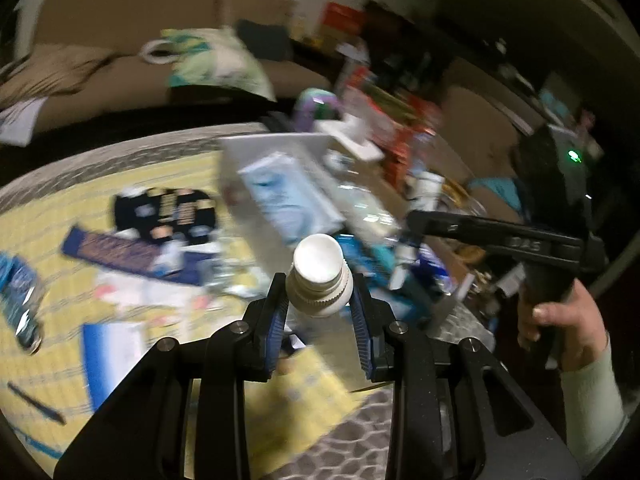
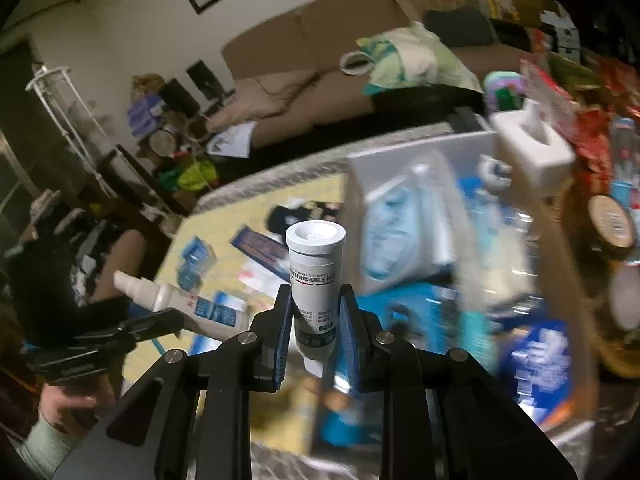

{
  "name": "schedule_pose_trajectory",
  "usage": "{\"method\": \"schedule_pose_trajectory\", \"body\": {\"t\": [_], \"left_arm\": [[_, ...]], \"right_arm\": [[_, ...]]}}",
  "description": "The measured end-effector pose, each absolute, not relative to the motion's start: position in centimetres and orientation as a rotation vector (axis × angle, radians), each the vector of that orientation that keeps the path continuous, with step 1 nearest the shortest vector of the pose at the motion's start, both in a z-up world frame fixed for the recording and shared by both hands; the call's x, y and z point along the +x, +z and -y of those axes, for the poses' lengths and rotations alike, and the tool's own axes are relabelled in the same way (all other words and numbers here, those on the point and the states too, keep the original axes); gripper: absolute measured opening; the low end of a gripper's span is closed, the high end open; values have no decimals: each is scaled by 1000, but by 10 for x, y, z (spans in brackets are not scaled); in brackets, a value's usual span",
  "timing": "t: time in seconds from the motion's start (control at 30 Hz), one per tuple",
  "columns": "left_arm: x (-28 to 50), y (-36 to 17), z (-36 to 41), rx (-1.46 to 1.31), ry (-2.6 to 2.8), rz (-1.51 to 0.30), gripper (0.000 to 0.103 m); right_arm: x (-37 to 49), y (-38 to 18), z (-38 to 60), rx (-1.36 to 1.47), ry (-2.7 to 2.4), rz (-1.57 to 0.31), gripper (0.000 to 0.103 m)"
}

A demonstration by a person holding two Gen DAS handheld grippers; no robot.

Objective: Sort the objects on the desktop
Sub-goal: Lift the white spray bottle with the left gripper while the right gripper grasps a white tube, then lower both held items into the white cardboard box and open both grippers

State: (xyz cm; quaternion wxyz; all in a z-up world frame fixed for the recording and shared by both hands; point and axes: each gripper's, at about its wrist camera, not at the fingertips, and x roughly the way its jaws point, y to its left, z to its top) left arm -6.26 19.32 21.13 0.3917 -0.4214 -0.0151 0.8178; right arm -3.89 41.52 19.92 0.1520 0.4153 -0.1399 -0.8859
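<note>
My left gripper (image 1: pixel 320 300) is shut on a white spray bottle (image 1: pixel 320 276); I see its ribbed white cap end-on. The same bottle (image 2: pixel 176 300) shows in the right wrist view, held out at the left by the left gripper (image 2: pixel 160 316). My right gripper (image 2: pixel 316 304) is shut on a white cylindrical tube (image 2: pixel 314 280) with a grey lid and printed label, held upright above the table. The right gripper (image 1: pixel 416 220) also shows in the left wrist view, at the right. Both views are motion-blurred.
A yellow patterned tablecloth (image 1: pixel 60 208) carries scattered packets, a dark pouch (image 1: pixel 168 212) and a pen (image 1: pixel 36 398). A white bin (image 2: pixel 420 168) holds blue packs. A tissue box (image 2: pixel 532 148) and clutter stand at the right. A sofa (image 2: pixel 320 40) lies behind.
</note>
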Motion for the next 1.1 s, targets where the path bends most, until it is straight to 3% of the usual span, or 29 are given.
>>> {"method": "schedule_pose_trajectory", "body": {"t": [0.27, 0.53, 0.8, 0.9, 1.0, 1.1], "left_arm": [[-42, 194, -302, -1185, 1923, -152, 29], [-49, 149, -340, -1312, 1891, -271, 29], [-78, 137, -356, -1397, 1910, -249, 28], [-91, 116, -359, -1471, 1909, -259, 28], [-91, 102, -353, -1509, 1884, -222, 29], [-80, 100, -348, -1516, 1867, -208, 29]], "right_arm": [[-32, 157, -466, 1454, -2459, 328, 22], [-46, 105, -470, 1595, -2396, 273, 23], [-43, 96, -485, 1504, -2448, 436, 24], [-35, 96, -498, 1461, -2456, 577, 24], [-23, 106, -505, 1399, -2490, 609, 44], [-14, 118, -507, 1349, -2510, 607, 48]]}}
